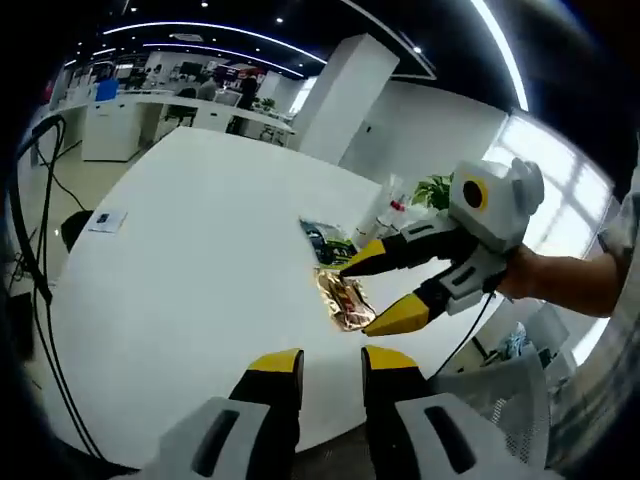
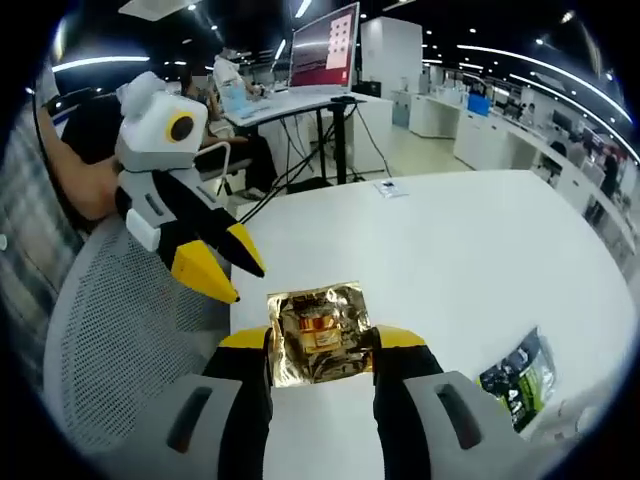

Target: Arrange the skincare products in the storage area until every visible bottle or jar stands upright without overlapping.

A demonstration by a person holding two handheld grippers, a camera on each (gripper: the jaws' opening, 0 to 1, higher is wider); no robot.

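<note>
R gripper (image 2: 322, 345) is sitting w/ jaws apart around gold foil packet (image 2: 318, 332) lying flat on white table (image 2: 470, 250), 6 o'clock in right gripper view. L gripper (image 1: 332, 365) is hanging apart, empty. Risk: crinkly foil slipping if pinched off-centre; dark sachet (image 2: 518, 378) at 4 o'clock is nearing table edge.

The white table (image 1: 190, 260) lies bare across most of its top, so there is wide room to pass on the side towards the small card (image 1: 106, 220). Near one edge, the gold packet (image 2: 318, 333) sits between the right gripper's (image 2: 322, 345) spread jaws, the dark packet (image 2: 518, 377) nearby. The left gripper (image 2: 232, 270) hangs just beside, over a mesh chair (image 2: 120, 340) crowding that edge.
</note>
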